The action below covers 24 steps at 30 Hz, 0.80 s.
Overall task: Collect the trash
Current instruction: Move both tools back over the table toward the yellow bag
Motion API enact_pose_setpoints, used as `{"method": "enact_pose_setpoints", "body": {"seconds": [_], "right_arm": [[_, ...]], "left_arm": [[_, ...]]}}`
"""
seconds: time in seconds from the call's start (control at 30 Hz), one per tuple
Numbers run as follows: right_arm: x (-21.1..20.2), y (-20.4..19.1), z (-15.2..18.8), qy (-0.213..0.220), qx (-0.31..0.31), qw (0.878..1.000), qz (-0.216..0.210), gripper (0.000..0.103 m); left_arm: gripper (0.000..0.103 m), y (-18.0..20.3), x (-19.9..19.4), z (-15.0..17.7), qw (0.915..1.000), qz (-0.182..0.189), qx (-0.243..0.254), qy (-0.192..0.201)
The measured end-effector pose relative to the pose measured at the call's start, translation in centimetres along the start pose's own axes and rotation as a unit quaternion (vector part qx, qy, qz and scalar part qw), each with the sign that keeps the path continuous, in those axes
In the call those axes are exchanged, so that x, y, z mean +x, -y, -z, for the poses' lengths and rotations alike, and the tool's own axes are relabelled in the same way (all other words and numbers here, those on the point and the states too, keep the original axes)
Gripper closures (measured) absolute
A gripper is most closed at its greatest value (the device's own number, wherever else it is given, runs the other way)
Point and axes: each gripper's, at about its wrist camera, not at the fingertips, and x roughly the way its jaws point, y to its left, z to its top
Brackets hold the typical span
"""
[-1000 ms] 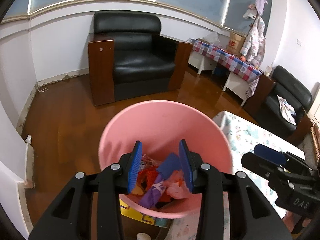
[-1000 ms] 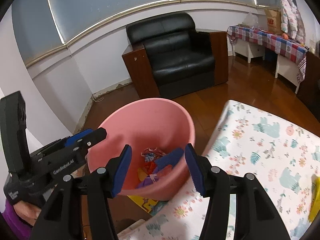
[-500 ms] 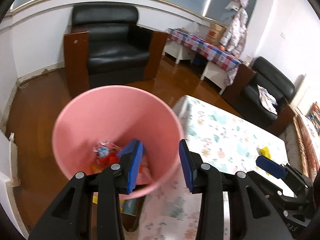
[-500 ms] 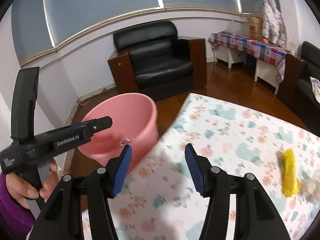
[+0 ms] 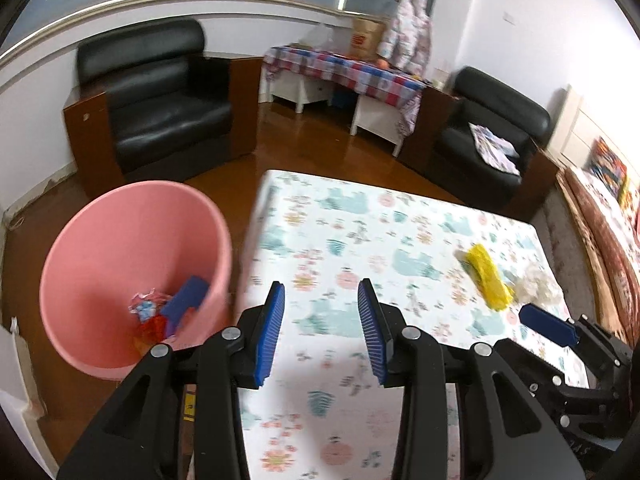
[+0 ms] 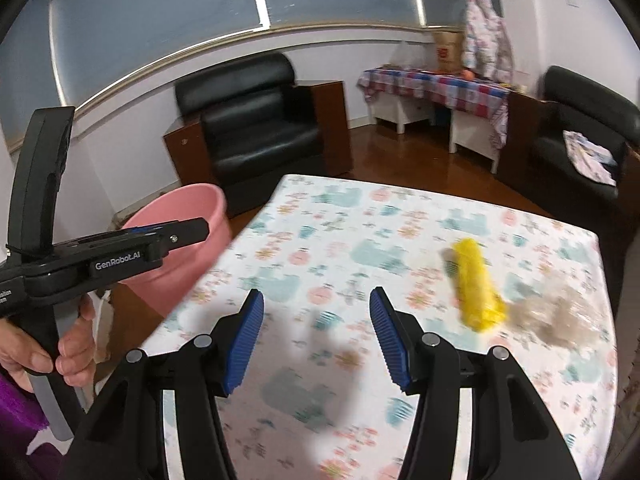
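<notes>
We held both grippers over the patterned table: left gripper and right gripper each gaped wide, nothing between the pads. Yellow wrapper lay on the table's far right, beside a clear crumpled scrap. Pink bin stood off the table's left edge, scraps inside.

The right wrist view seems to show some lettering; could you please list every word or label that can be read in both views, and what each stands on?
"GenRobot.AI": white letters on the side of the black left hand-held gripper, in the right wrist view.
White small print on that gripper's rear end, at the picture's left edge: cut off, unreadable.
Red print on the brown cardboard box on the checked-cloth side table: too blurred.
Faint marking on the black right hand-held gripper, left wrist view: illegible.
</notes>
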Motion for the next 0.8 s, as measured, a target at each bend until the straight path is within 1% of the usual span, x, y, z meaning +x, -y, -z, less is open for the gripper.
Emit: {"method": "enact_pose_setpoints", "body": {"seconds": [0.27, 0.47, 0.57, 0.63, 0.8], "right_arm": [[-3.4, 6.4, 1.6, 0.013, 0.05, 0.997, 0.058, 0.048], [-4.4, 10.5, 2.6, 0.019, 0.084, 0.992, 0.096, 0.048], [-4.9, 12.3, 3.0, 0.022, 0.101, 0.989, 0.107, 0.048], [-5.1, 13.3, 3.2, 0.023, 0.109, 0.987, 0.114, 0.048], [-5.2, 15.3, 3.8, 0.022, 0.125, 0.984, 0.124, 0.048]], "left_arm": [[0.065, 5.7, 1.3, 0.4, 0.9974, 0.055, 0.045, -0.011], [0.065, 10.5, 3.1, 0.5, 0.9906, 0.098, 0.091, -0.027], [0.065, 12.9, 4.5, 0.6, 0.9869, 0.119, 0.1, -0.042], [0.065, 14.4, 5.6, 0.9, 0.9845, 0.127, 0.108, -0.056], [0.065, 17.2, 7.9, 1.4, 0.9811, 0.131, 0.12, -0.078]]}}
